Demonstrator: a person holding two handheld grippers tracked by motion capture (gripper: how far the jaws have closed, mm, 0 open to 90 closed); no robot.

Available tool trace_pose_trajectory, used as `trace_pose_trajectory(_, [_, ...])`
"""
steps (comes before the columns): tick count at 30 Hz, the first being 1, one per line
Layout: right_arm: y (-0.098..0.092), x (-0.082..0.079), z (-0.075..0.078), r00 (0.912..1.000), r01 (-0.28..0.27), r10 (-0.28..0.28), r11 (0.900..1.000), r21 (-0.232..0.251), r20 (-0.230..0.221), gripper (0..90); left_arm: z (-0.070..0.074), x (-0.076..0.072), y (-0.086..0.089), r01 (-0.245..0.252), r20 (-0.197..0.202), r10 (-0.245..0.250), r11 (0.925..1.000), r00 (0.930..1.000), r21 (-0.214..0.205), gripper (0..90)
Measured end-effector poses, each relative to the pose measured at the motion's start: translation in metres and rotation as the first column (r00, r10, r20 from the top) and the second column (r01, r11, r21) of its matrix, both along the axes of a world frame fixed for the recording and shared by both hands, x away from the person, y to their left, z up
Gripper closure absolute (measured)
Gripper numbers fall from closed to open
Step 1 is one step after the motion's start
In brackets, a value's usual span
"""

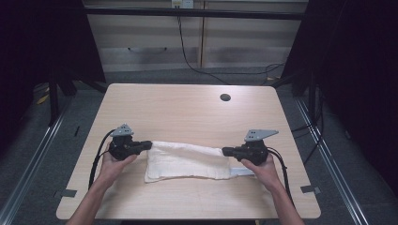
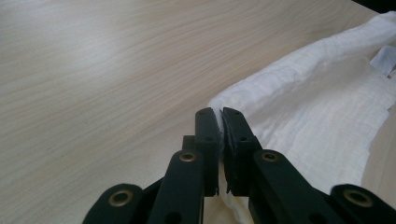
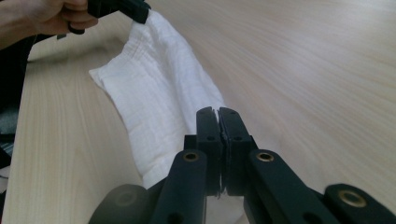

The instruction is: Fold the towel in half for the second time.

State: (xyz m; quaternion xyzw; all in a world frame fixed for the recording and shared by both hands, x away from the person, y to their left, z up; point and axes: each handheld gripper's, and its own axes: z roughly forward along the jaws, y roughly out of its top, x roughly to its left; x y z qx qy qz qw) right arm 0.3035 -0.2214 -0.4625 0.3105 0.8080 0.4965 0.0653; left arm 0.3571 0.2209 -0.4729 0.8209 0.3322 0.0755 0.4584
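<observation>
I had my left tongs [image 1: 146, 144] and right tongs [image 1: 226, 151] each pinching a far corner of the white cloth [image 1: 187, 161], which lay toward six o'clock on the tabletop [image 1: 187, 108]. To fold cleanly, I judged both corners should travel level and taut together.

Even, soft overhead light on the table [image 1: 187, 112], dark surroundings; close-up claw views slightly blurred near the lens
</observation>
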Motion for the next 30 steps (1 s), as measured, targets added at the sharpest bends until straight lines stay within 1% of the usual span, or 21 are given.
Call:
trace_pose_trajectory(1, [0.0,-0.003,-0.001,1.0,-0.003,0.003,1.0,-0.002,-0.004,88.3,0.0,-0.001,0.0,0.001,0.005,-0.001,1.0,1.0,0.004,85.7])
trace_pose_trajectory(3, [0.001,-0.01,-0.004,0.9998,-0.013,0.013,0.9999,0.001,-0.012,88.3,0.001,-0.004,-0.001,-0.001,0.006,0.001,1.0,1.0,-0.001,85.7])
trace_pose_trajectory(4, [0.002,-0.013,-0.005,0.9997,-0.017,0.017,0.9999,0.001,-0.017,88.3,0.002,-0.005,0.0,0.007,0.013,-0.007,1.0,0.9999,0.004,85.7])
trace_pose_trajectory(5, [0.003,-0.016,-0.006,0.9995,-0.024,0.024,0.9997,-0.006,-0.021,88.3,0.002,-0.006,-0.001,0.003,0.013,-0.003,1.0,0.9999,-0.002,85.7])
trace_pose_trajectory(7, [0.006,-0.021,-0.01,0.9986,-0.04,0.039,0.999,-0.022,-0.035,88.3,0.002,-0.008,-0.001,0.005,0.023,-0.005,0.9999,0.9997,0.012,85.7])
trace_pose_trajectory(8, [0.007,-0.025,-0.012,0.998,-0.046,0.045,0.9983,-0.035,-0.045,88.2,0.002,-0.008,-0.001,0.008,0.019,-0.008,0.9999,0.9998,0.012,85.7])
trace_pose_trajectory(12, [0.008,-0.034,-0.017,0.9959,-0.061,0.057,0.9968,-0.053,-0.07,88.1,0.0,-0.008,-0.002,0.009,0.017,-0.01,0.9998,0.9998,0.015,85.7])
trace_pose_trajectory(13, [0.008,-0.036,-0.019,0.9956,-0.061,0.057,0.9962,-0.062,-0.074,88.1,0.0,-0.008,-0.003,0.013,0.015,-0.013,0.9998,0.9998,0.015,85.7])
trace_pose_trajectory(15, [0.007,-0.039,-0.026,0.9934,-0.065,0.059,0.9956,-0.067,-0.098,88.0,-0.001,-0.009,-0.005,0.013,0.016,-0.014,0.9997,0.9998,0.021,85.7])
trace_pose_trajectory(17, [0.008,-0.041,-0.03,0.9918,-0.066,0.056,0.9942,-0.084,-0.115,87.9,-0.001,-0.01,-0.006,0.019,0.017,-0.019,0.9994,0.9997,0.028,85.7])
trace_pose_trajectory(18, [0.009,-0.042,-0.032,0.9903,-0.074,0.062,0.9928,-0.094,-0.124,87.9,-0.001,-0.01,-0.007,0.022,0.018,-0.022,0.9993,0.9996,0.03,85.7])
trace_pose_trajectory(21, [0.011,-0.045,-0.037,0.9862,-0.09,0.075,0.9908,-0.101,-0.148,88.0,-0.001,-0.011,-0.008,0.023,0.022,-0.024,0.9991,0.9995,0.037,85.7])
trace_pose_trajectory(22, [0.012,-0.045,-0.038,0.9848,-0.093,0.075,0.9897,-0.109,-0.157,88.1,-0.001,-0.011,-0.008,0.022,0.022,-0.023,0.9992,0.9995,0.033,85.7])
trace_pose_trajectory(23, [0.015,-0.046,-0.041,0.9839,-0.094,0.071,0.9862,-0.136,-0.164,88.3,-0.001,-0.011,-0.008,0.024,0.024,-0.025,0.9991,0.9994,0.034,85.7])
trace_pose_trajectory(24, [0.016,-0.047,-0.041,0.985,-0.096,0.074,0.9848,-0.144,-0.156,88.2,0.0,-0.011,-0.009,0.024,0.031,-0.025,0.9991,0.9992,0.036,85.7])
trace_pose_trajectory(25, [0.017,-0.047,-0.04,0.9852,-0.098,0.074,0.9835,-0.152,-0.154,88.5,0.0,-0.012,-0.009,0.021,0.028,-0.022,0.9993,0.9994,0.031,85.7])
trace_pose_trajectory(27, [0.017,-0.047,-0.041,0.9858,-0.089,0.066,0.9852,-0.146,-0.155,88.6,0.003,-0.013,-0.009,0.024,0.038,-0.025,0.9994,0.999,0.024,85.7])
trace_pose_trajectory(28, [0.017,-0.047,-0.041,0.9855,-0.089,0.065,0.9846,-0.15,-0.157,88.7,0.005,-0.014,-0.009,0.027,0.042,-0.028,0.9994,0.9987,0.02,85.7])
trace_pose_trajectory(30, [0.017,-0.046,-0.042,0.986,-0.084,0.061,0.9852,-0.149,-0.155,88.8,0.01,-0.019,-0.008,0.037,0.057,-0.038,0.9992,0.9977,0.015,85.6])
